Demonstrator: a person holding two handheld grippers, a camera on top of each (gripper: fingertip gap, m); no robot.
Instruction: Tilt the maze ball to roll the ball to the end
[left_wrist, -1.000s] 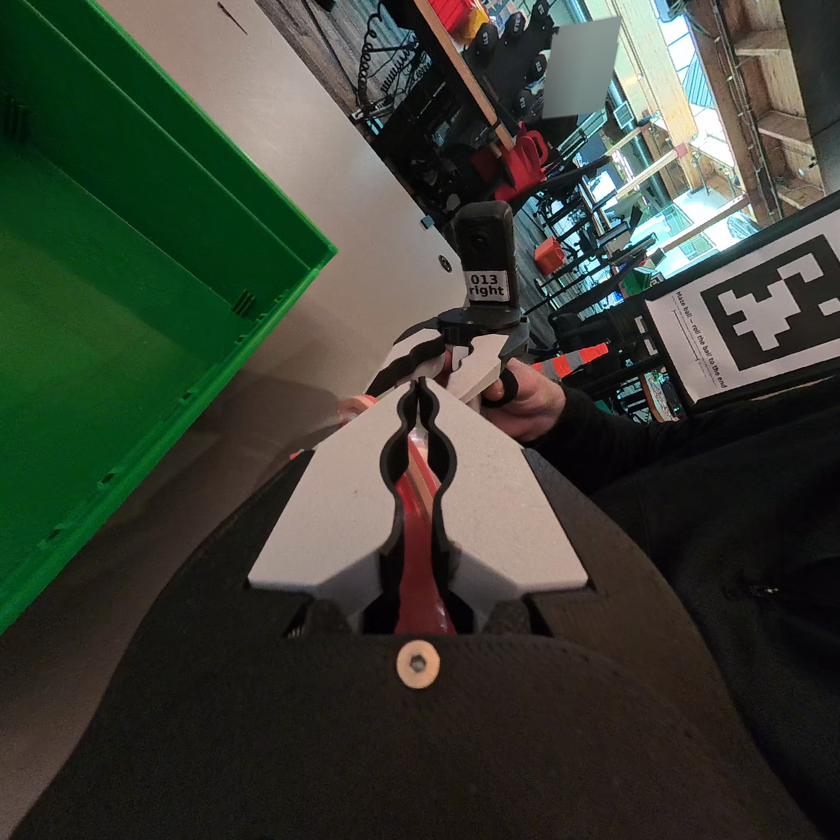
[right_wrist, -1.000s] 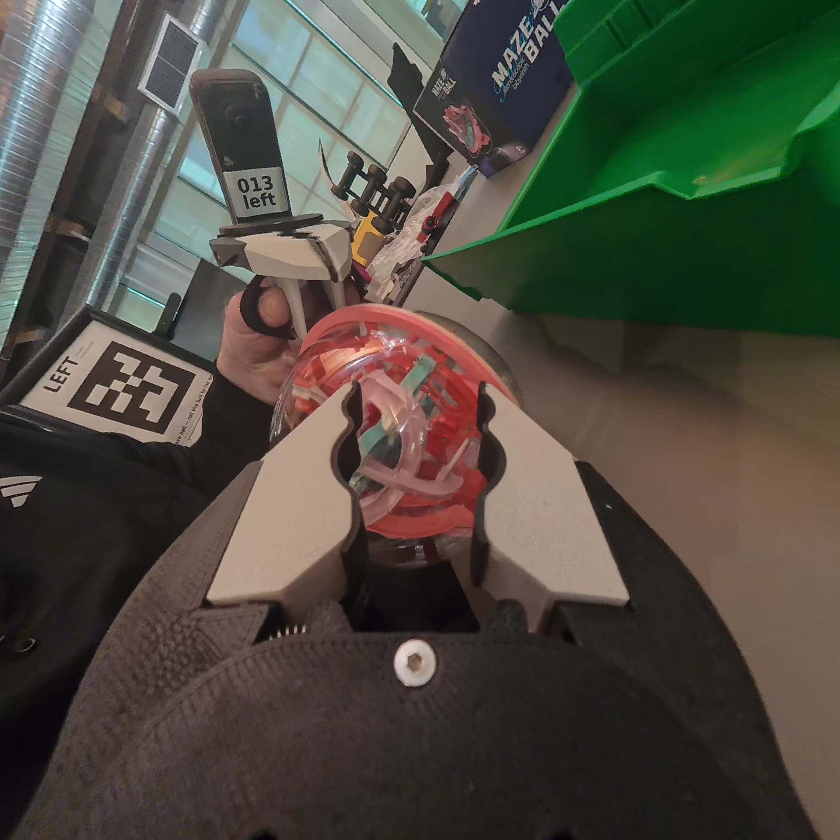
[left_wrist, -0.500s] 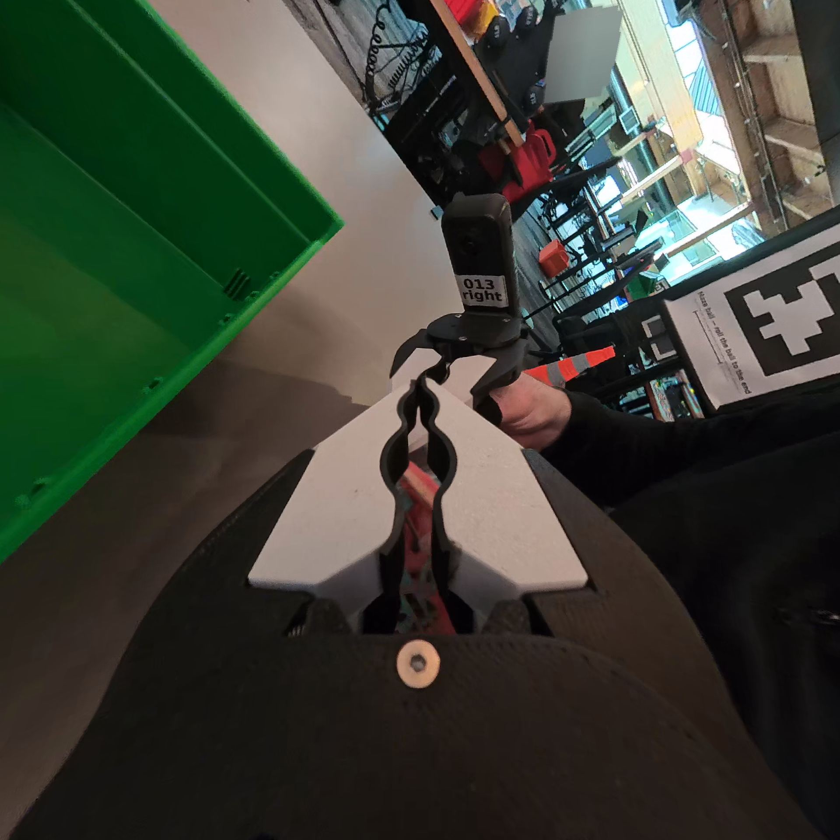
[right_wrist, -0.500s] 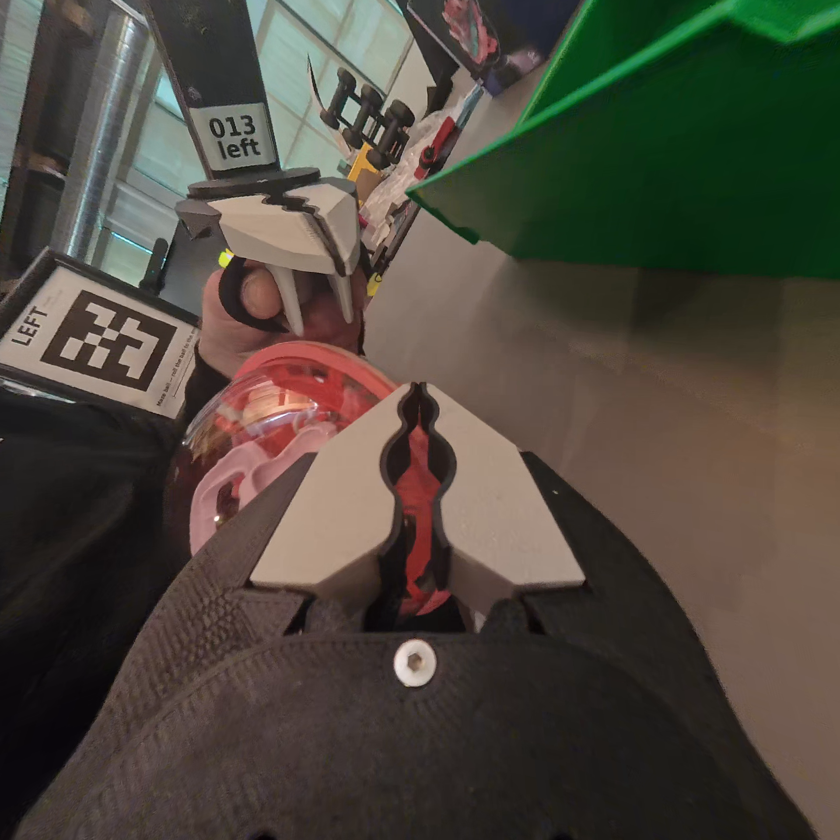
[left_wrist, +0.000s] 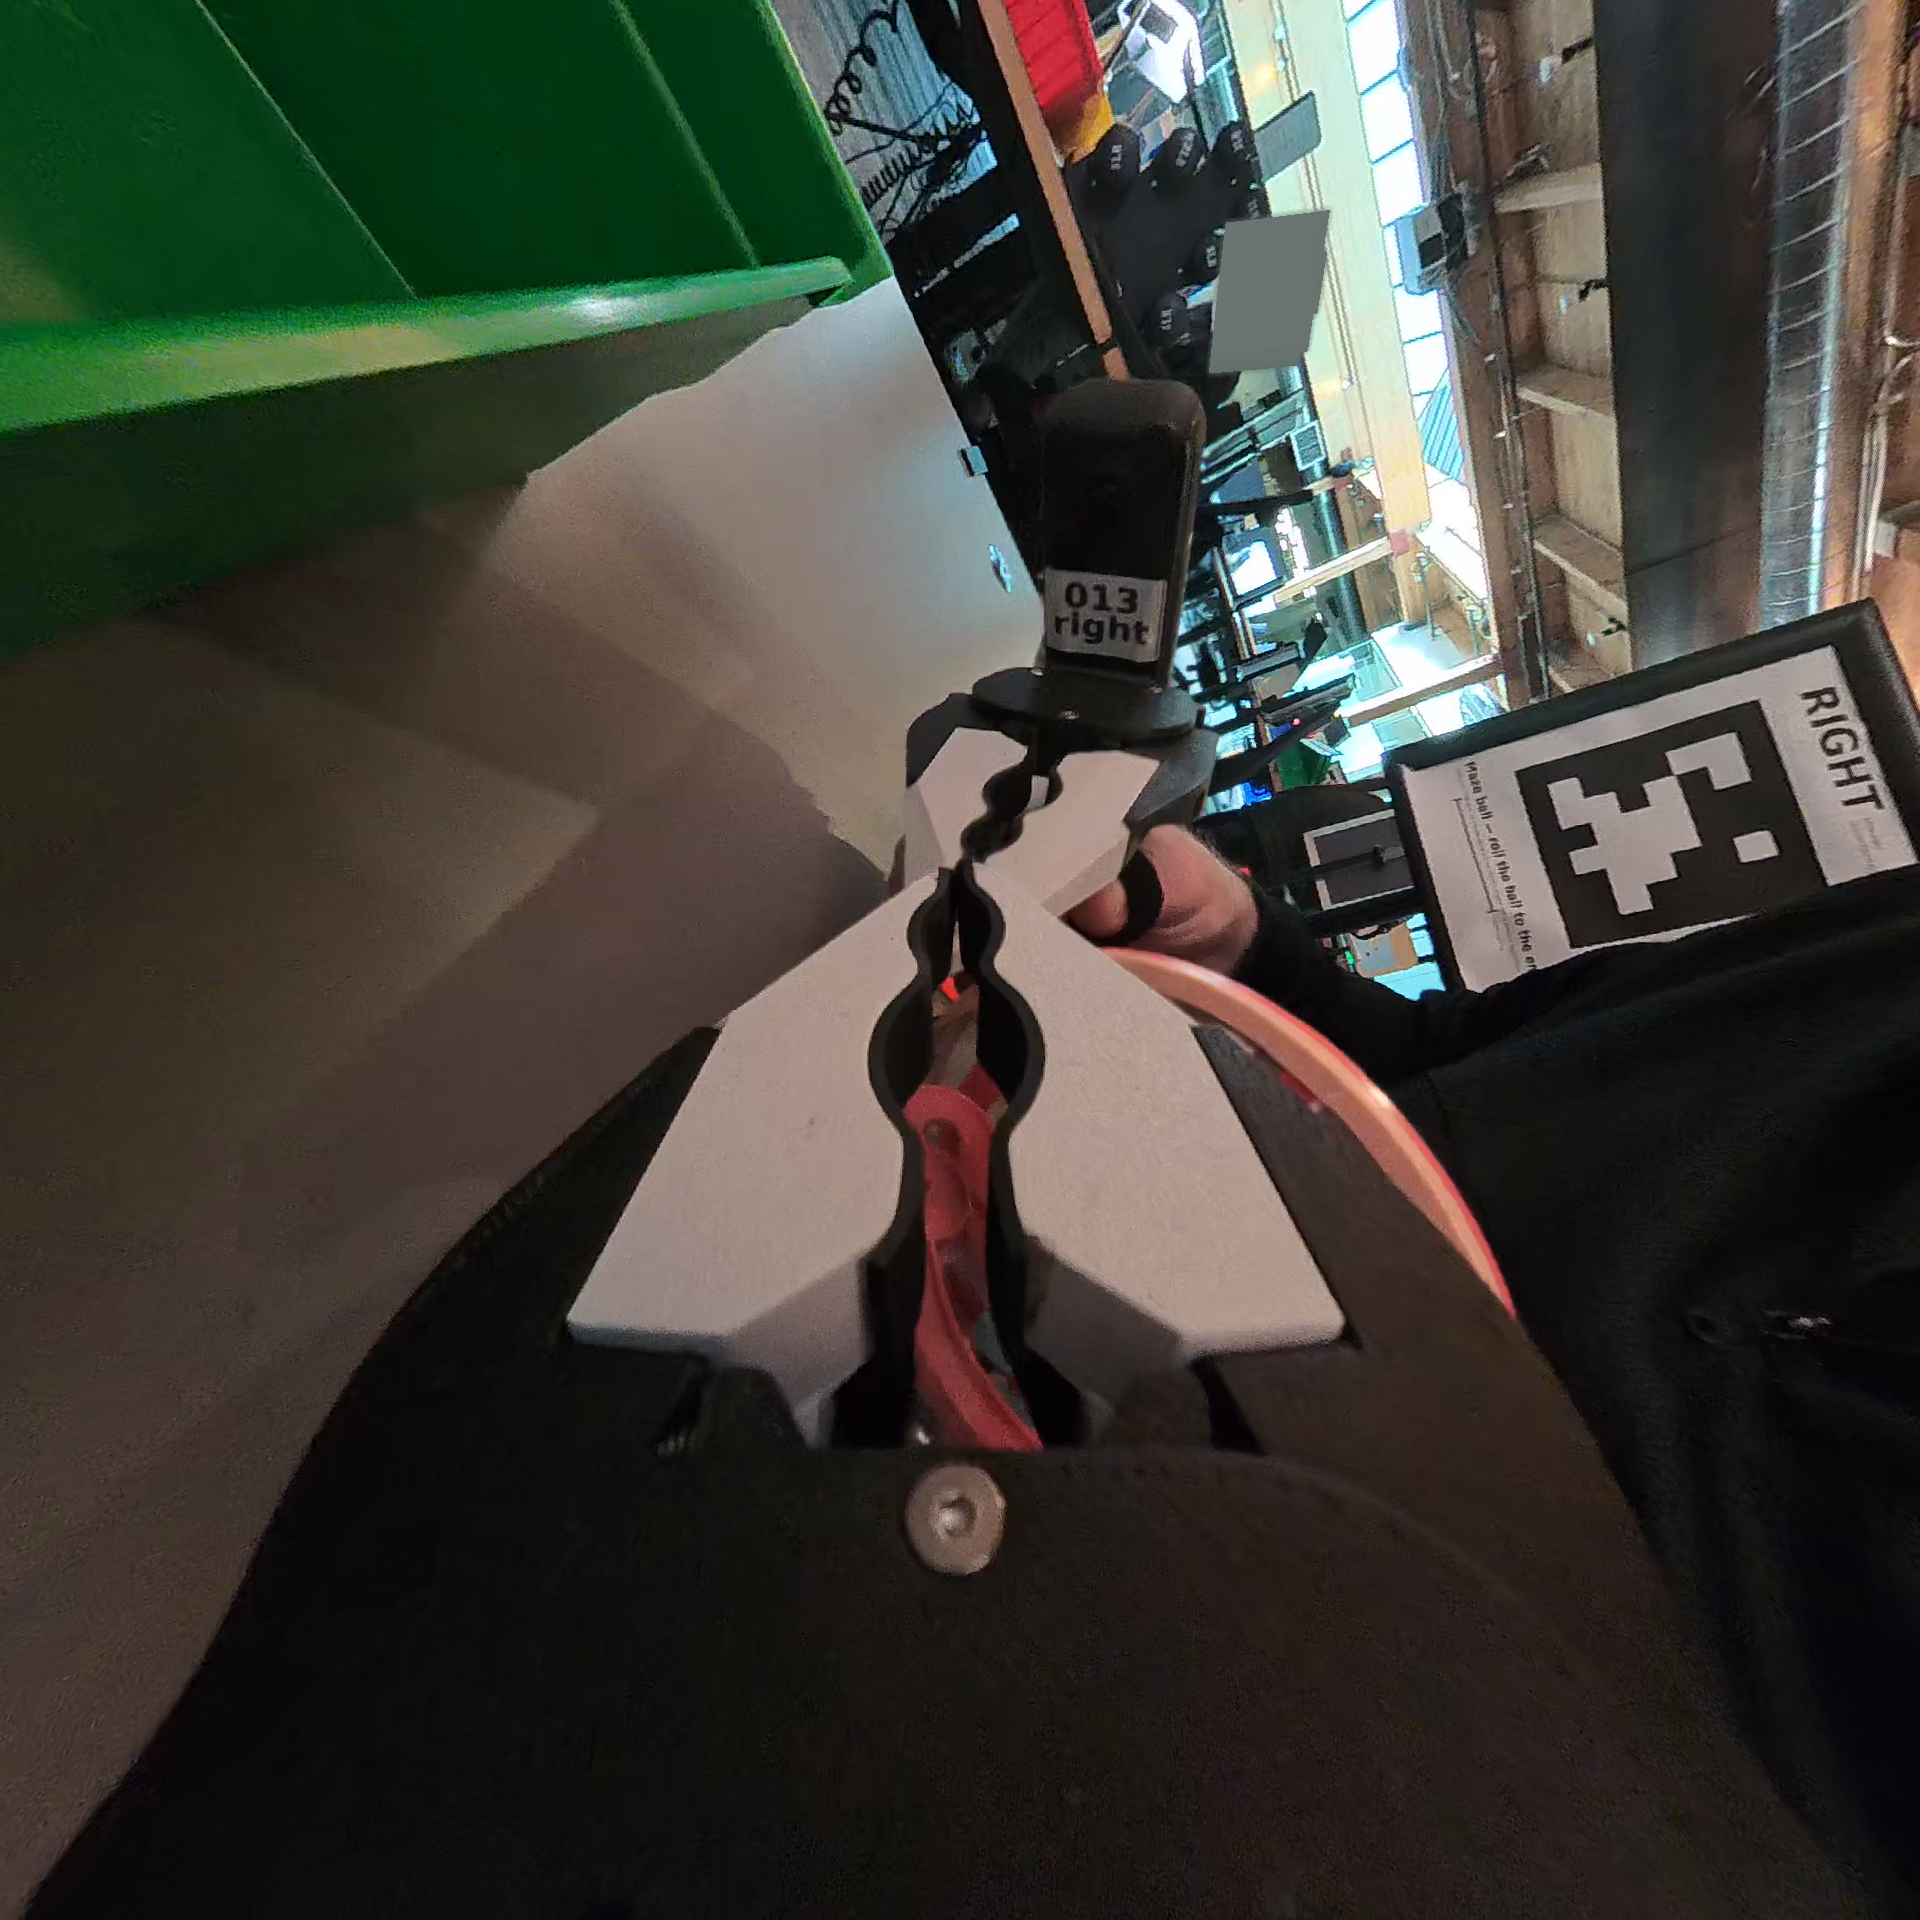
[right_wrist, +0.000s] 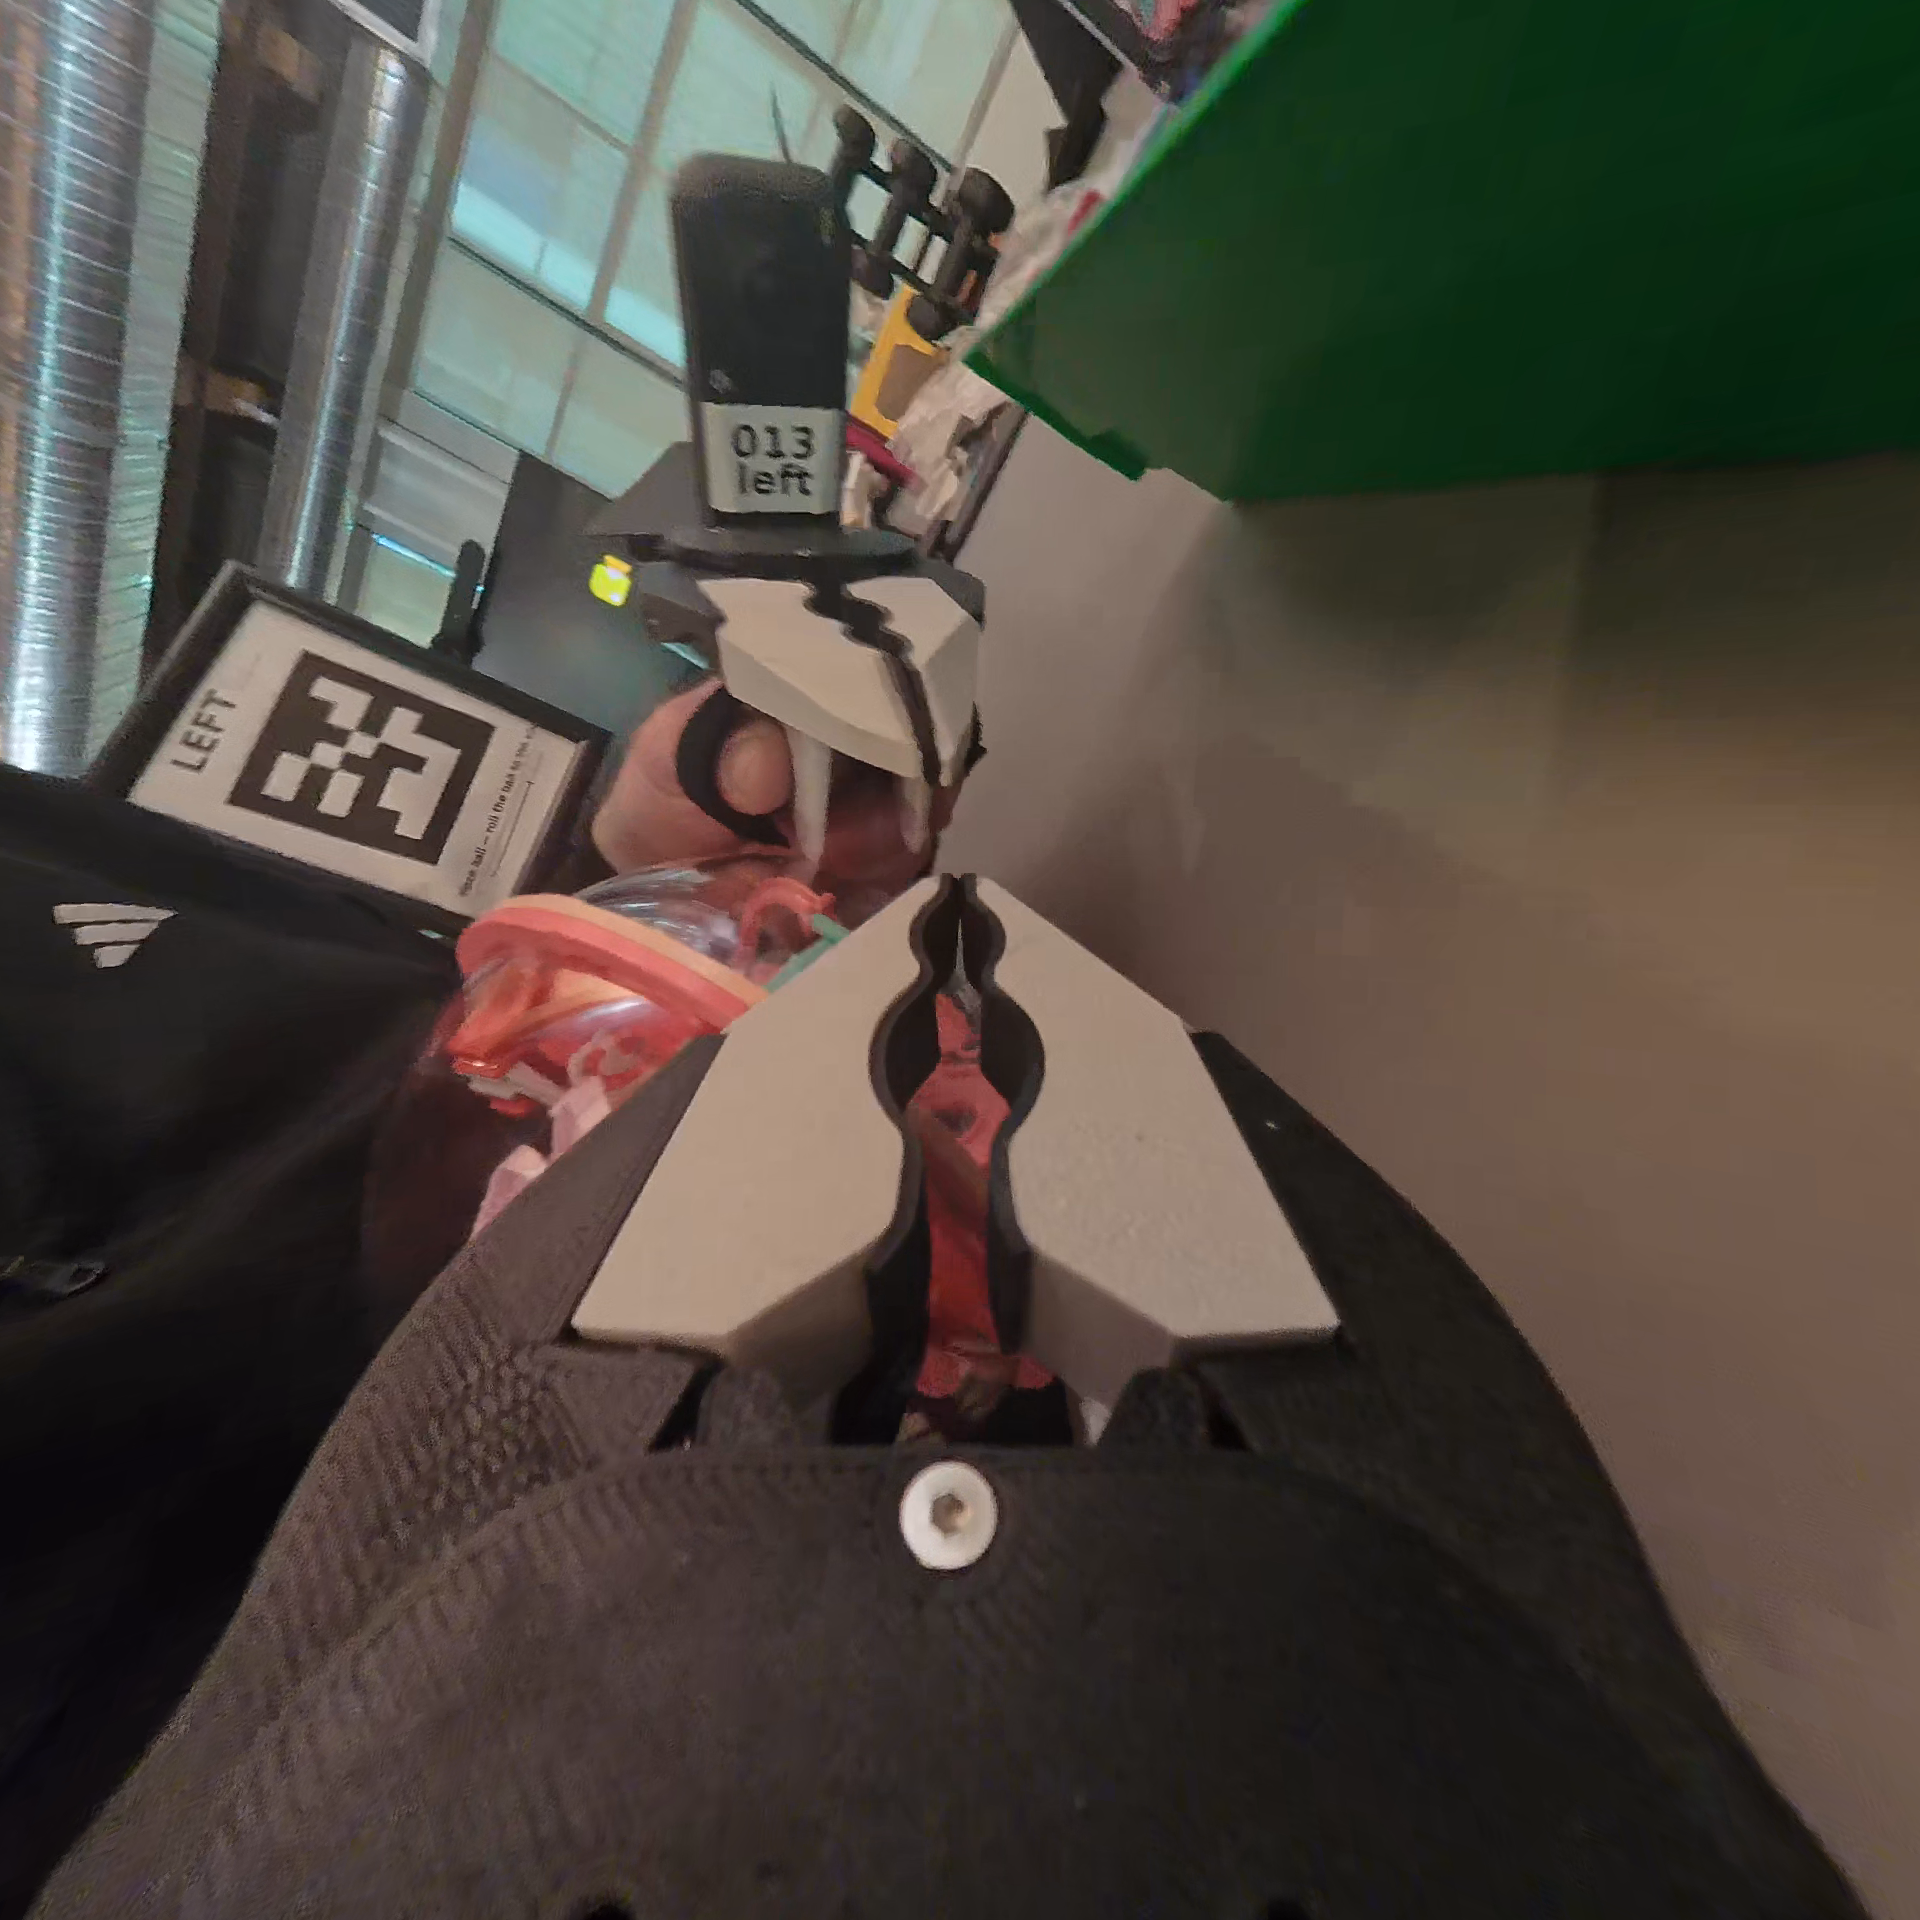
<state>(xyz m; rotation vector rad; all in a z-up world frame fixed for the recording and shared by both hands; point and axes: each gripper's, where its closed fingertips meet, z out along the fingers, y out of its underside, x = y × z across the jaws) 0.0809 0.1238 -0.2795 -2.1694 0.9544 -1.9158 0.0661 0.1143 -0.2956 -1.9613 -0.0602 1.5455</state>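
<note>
right tool (right_wrist: 957, 883): now closed | maze ball (right_wrist: 582, 966): seemingly tilted further

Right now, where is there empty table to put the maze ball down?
The grey table is bare between the green bin and the two grippers. That same stretch shows in the left wrist view, below the bin's rim. It is crowded near the person's body: the maze ball, both hands and the marker boards sit close together there.
</note>
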